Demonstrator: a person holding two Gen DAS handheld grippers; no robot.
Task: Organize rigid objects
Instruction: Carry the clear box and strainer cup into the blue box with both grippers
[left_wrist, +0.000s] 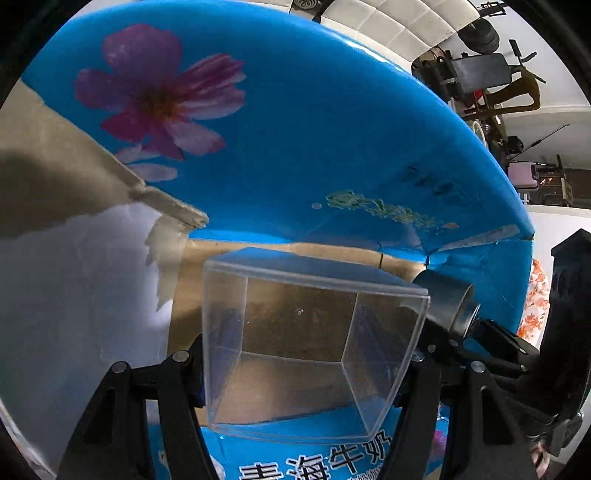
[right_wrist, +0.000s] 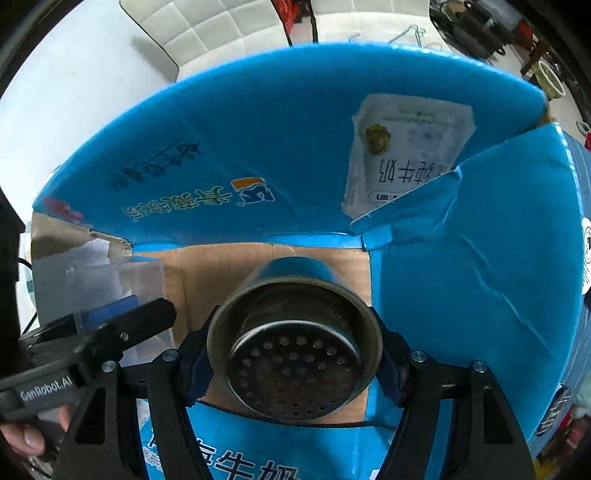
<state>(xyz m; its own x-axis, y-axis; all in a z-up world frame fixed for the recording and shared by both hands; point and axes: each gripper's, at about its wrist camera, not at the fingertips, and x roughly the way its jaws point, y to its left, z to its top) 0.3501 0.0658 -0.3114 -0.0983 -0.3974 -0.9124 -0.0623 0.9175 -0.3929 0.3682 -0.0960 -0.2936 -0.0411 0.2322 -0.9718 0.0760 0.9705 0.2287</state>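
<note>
My left gripper (left_wrist: 306, 354) is shut on a clear plastic box (left_wrist: 303, 343), open side toward the camera, held over the open blue cardboard carton (left_wrist: 295, 129). My right gripper (right_wrist: 293, 354) is shut on a round metal strainer cup (right_wrist: 293, 347) with a perforated bottom, held over the same carton (right_wrist: 258, 147). The cup also shows in the left wrist view (left_wrist: 448, 304), just right of the clear box. The clear box (right_wrist: 110, 284) and the left gripper's finger (right_wrist: 140, 321) show at the left of the right wrist view. Both objects hang close side by side above the carton's brown inner floor (right_wrist: 221, 269).
The carton's blue flaps stand up around the opening, one with a pink flower print (left_wrist: 159, 99). A white padded chair (right_wrist: 199, 33) stands beyond the carton. Cluttered shelves and equipment (left_wrist: 491, 81) are at the far right. A torn white-lined flap (left_wrist: 74, 277) is at the left.
</note>
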